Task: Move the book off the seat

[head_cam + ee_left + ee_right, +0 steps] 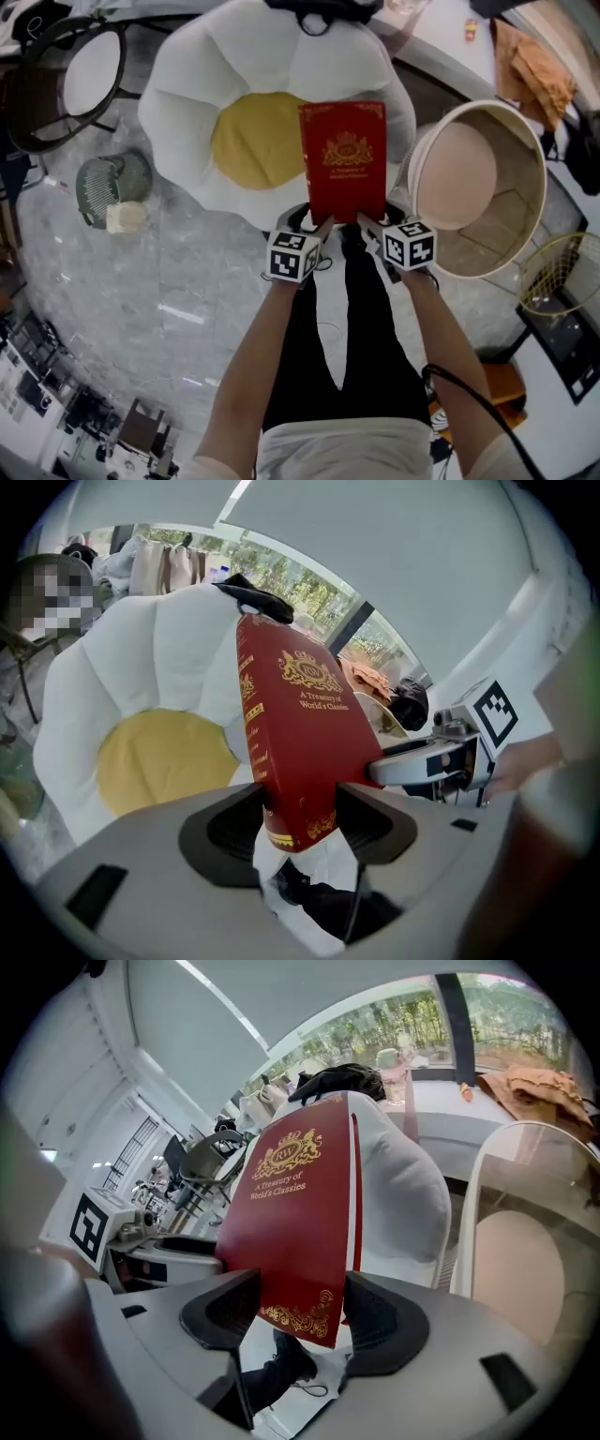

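1. The red book [342, 159] with its gold crest stood raised on end in front of the flower-shaped seat cushion [183, 103]. In the head view its upper part overlapped the cushion's white petals and the right edge of the yellow centre [251, 141]. Its lower edge hung past the cushion's front rim.
2. The left gripper [298, 822] had its jaws pinched on the book's lower corner at the spine side. The person's dark shoe and a white surface showed below them.
3. The right gripper [300, 1312] was clamped on the opposite lower corner, with the gold corner ornament sitting between its jaws.
4. Each gripper appeared in the other's view, just beside the book.
5. A black object [323, 14] lay across the top of the cushion, behind the book.
6. Just to the right stood a round tub chair [530, 159] with a pale pink seat. Its rim was near the book's right edge and the right gripper.
7. To the left, well apart, a dark-framed chair [56, 84] stood on the pale marbled floor [141, 300].
8. Below that chair were a green wire basket [108, 183] and a pale block [125, 217] touching it.
9. A yellow wire basket [558, 272] sat at the far right, and an orange-brown cloth [534, 66] lay on the counter above the tub chair.
10. The person's legs in black trousers [366, 309] stood directly under the grippers.
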`<state>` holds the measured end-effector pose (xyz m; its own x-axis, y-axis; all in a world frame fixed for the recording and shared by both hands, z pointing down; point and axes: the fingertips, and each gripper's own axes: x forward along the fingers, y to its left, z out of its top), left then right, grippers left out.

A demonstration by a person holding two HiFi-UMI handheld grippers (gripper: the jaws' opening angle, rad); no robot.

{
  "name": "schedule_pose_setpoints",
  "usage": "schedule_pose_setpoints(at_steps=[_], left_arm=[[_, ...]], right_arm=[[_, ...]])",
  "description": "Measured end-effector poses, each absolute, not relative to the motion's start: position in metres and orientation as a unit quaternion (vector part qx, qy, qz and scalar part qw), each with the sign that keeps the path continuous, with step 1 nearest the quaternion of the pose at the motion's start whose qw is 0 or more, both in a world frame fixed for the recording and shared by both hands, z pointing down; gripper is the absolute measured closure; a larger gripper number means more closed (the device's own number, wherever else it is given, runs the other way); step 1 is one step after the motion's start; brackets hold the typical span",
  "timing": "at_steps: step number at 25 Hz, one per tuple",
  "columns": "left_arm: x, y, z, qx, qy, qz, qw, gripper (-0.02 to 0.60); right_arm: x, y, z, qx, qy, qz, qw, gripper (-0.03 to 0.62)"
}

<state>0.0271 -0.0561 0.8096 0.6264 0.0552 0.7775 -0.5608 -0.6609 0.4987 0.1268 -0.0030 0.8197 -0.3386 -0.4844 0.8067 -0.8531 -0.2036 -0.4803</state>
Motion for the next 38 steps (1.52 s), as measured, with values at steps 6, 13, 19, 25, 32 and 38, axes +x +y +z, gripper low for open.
schedule_pose_setpoints(at_steps=[6, 13, 19, 25, 32, 38], left_arm=[[0.072, -0.033, 0.798, 0.83, -0.118, 0.413, 0.356, 0.338], [0.119, -0.009, 0.79, 0.84, -0.082, 0.421, 0.332, 0.339], [0.145, 0.006, 0.788, 0.844, -0.038, 0.434, 0.313, 0.337], [0.192, 0.023, 0.793, 0.848, -0.001, 0.441, 0.294, 0.337], [0.242, 0.044, 0.804, 0.847, 0.029, 0.45, 0.282, 0.339], [0.266, 0.062, 0.82, 0.837, 0.042, 0.463, 0.289, 0.337]], right_arm=[[0.166, 0.029, 0.809, 0.577, -0.585, 0.552, 0.139, 0.303], [0.206, 0.062, 0.803, 0.607, -0.559, 0.554, 0.11, 0.303], [0.225, 0.086, 0.799, 0.635, -0.524, 0.562, 0.079, 0.303], [0.264, 0.109, 0.804, 0.662, -0.494, 0.561, 0.057, 0.303], [0.307, 0.136, 0.816, 0.677, -0.469, 0.566, 0.041, 0.303], [0.33, 0.154, 0.83, 0.671, -0.461, 0.578, 0.049, 0.303]])
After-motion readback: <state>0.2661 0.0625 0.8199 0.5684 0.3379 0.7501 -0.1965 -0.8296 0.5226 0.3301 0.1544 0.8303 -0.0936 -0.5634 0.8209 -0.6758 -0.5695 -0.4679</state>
